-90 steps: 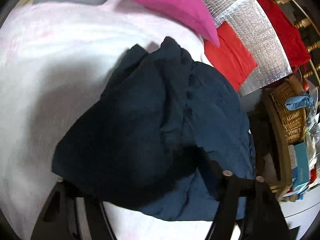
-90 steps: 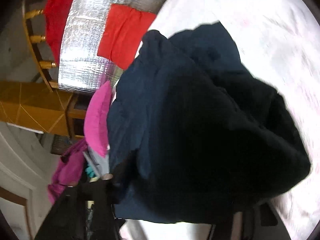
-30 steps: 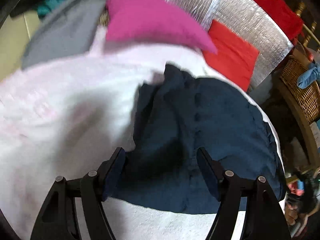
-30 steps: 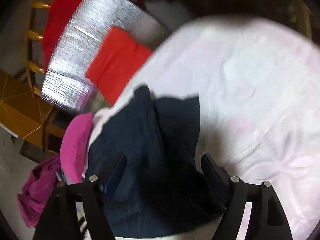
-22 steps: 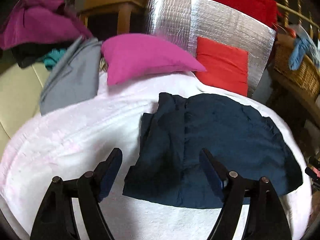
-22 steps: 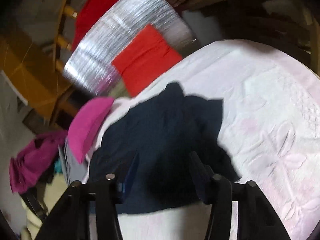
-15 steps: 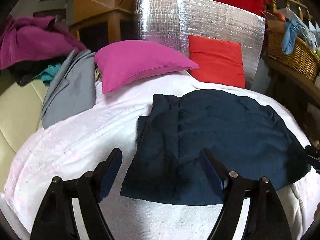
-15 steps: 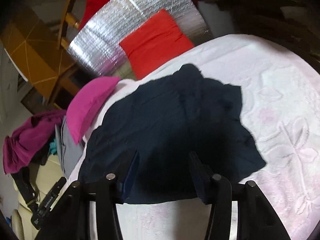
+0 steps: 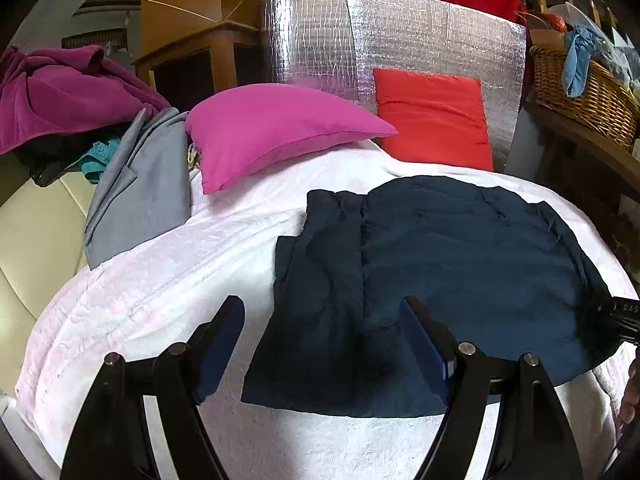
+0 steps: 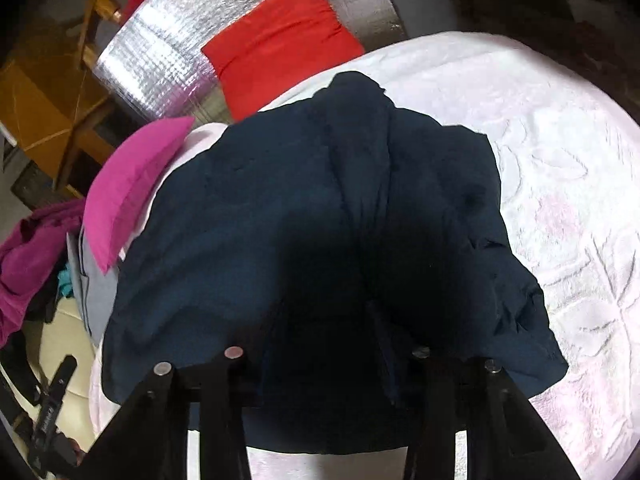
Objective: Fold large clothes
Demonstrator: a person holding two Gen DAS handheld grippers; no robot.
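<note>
A dark navy garment [image 9: 432,272] lies folded and flat on the white bedspread [image 9: 160,280]; it also fills the middle of the right wrist view [image 10: 320,208]. My left gripper [image 9: 324,340] is open and empty, just above the garment's near left edge. My right gripper [image 10: 324,344] is open, low over the garment's near edge, its fingers dark against the cloth; it holds nothing that I can see. The tip of the right gripper shows at the far right edge of the left wrist view [image 9: 624,316].
A pink pillow [image 9: 272,128] and a red cushion [image 9: 432,120] lie at the head of the bed against a silver foil panel [image 9: 400,36]. A grey garment [image 9: 140,184] and a purple one [image 9: 60,92] lie left. A wicker basket [image 9: 584,88] stands right.
Both grippers let go of the navy garment, which now lies flat on the bed. The left gripper pulled back and levelled out; the right one moved back in low over the near edge.
</note>
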